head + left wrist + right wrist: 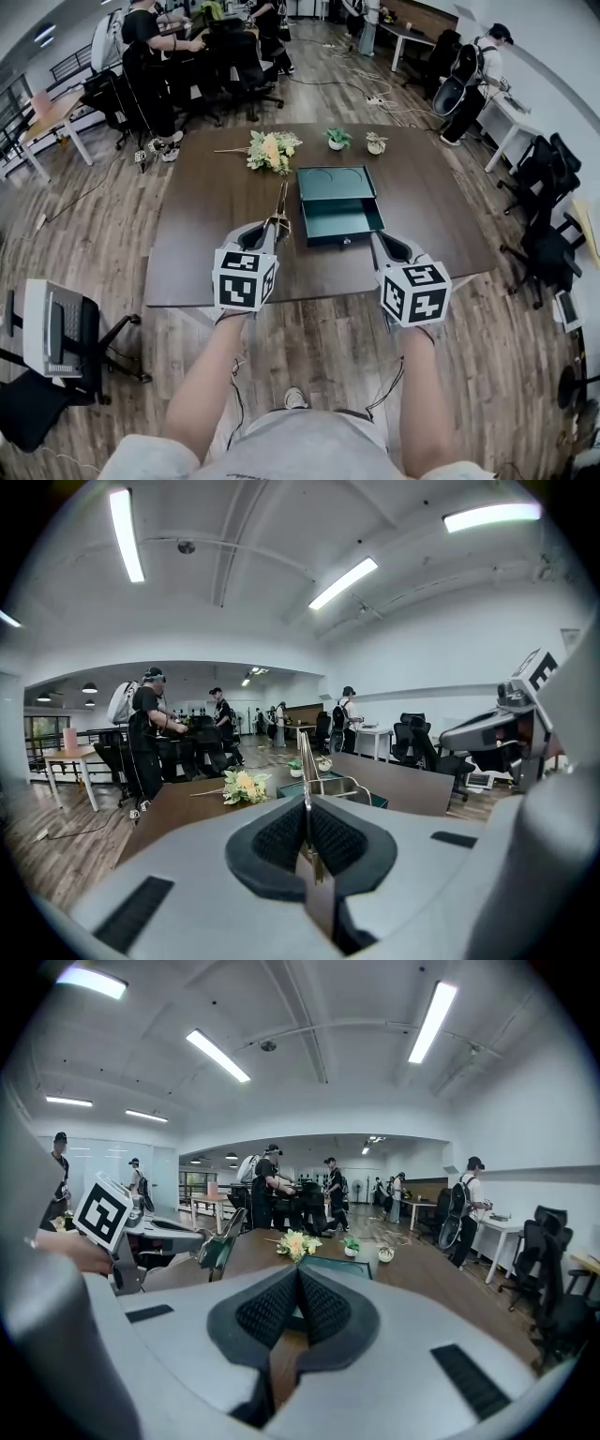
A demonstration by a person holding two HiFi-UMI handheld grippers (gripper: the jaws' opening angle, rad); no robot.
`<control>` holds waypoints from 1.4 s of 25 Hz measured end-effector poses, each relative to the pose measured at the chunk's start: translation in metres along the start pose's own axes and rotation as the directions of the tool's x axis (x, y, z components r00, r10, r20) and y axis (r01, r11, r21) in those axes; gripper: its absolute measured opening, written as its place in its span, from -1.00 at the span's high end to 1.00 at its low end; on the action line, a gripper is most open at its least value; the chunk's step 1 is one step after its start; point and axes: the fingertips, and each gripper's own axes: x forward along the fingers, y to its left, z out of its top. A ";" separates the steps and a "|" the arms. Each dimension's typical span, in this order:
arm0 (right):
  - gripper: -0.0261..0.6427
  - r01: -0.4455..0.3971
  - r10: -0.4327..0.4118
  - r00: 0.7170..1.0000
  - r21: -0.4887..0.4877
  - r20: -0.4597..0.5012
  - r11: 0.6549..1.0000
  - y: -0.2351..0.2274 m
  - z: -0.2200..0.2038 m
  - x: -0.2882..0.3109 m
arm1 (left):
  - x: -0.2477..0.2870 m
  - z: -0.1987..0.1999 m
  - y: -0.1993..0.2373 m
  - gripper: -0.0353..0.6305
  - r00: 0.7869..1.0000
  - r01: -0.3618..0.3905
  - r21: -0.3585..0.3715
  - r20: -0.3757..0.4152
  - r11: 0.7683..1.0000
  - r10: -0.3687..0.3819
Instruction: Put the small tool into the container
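A thin metal tool (280, 201) sticks forward out of my left gripper (275, 226), which is shut on its handle end; in the left gripper view the tool (305, 766) rises upright from between the pressed pads. The container is a teal box (335, 182) with its drawer (343, 221) pulled out toward me, standing mid-table just right of the tool's tip. It shows past the left jaws as the teal box (343, 790). My right gripper (376, 238) hovers near the drawer's front right corner, shut, with nothing between its pads (277, 1310).
A flower bunch (272, 149) and two small potted plants (337, 138) (376, 142) stand behind the box on the dark wooden table (206, 216). An office chair (58, 330) stands at my left, more chairs (544, 234) at the right. People work at desks farther back.
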 end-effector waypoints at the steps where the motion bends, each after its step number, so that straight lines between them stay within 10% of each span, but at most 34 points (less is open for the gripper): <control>1: 0.91 0.001 -0.001 1.000 -0.001 0.002 1.000 0.000 0.002 0.002 | 0.002 0.001 0.001 0.89 1.000 0.001 0.002 0.000 1.000 -0.001; 35: 0.91 -0.156 0.156 0.987 -0.010 0.040 0.988 -0.169 0.029 0.109 | 0.153 0.061 -0.039 0.89 0.986 -0.164 0.022 -0.033 0.986 0.164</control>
